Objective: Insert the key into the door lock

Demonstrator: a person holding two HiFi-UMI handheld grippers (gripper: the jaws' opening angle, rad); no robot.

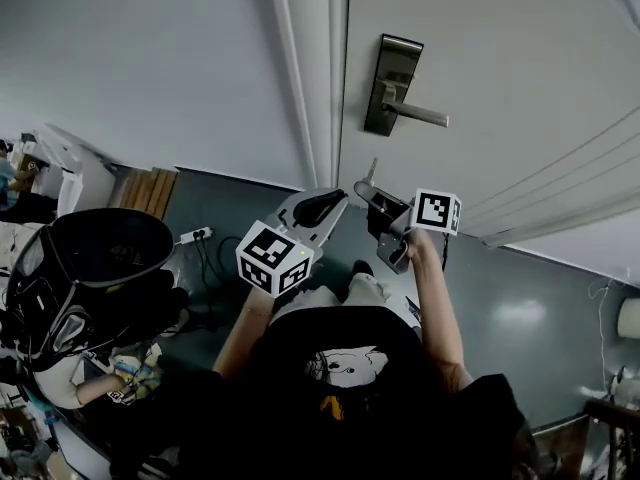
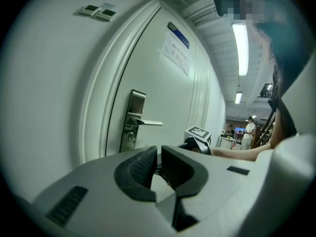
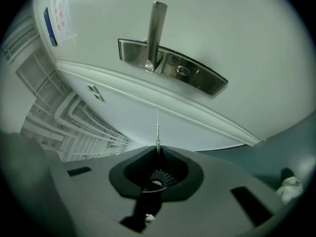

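A steel lock plate (image 1: pixel 392 83) with a lever handle (image 1: pixel 420 115) sits on the white door. My right gripper (image 1: pixel 372 193) is below it, shut on a thin metal key (image 1: pixel 371 171) whose blade points up at the door, well short of the plate. In the right gripper view the key (image 3: pixel 157 130) shows edge-on, sticking out of the right gripper (image 3: pixel 157 152) toward the lock plate (image 3: pixel 173 68) and its keyhole (image 3: pixel 183 71). My left gripper (image 1: pixel 322 206) is just left of the right one, shut and holding nothing. From the left gripper (image 2: pixel 159 163) the lock plate (image 2: pixel 132 120) shows ahead.
The door frame (image 1: pixel 310 78) runs just left of the lock, with plain wall beyond. A black helmet (image 1: pixel 90 278) and clutter lie on the floor at left, by a power strip (image 1: pixel 195 234). A paper notice (image 2: pixel 176 53) hangs on the door. People stand far down the room (image 2: pixel 249 130).
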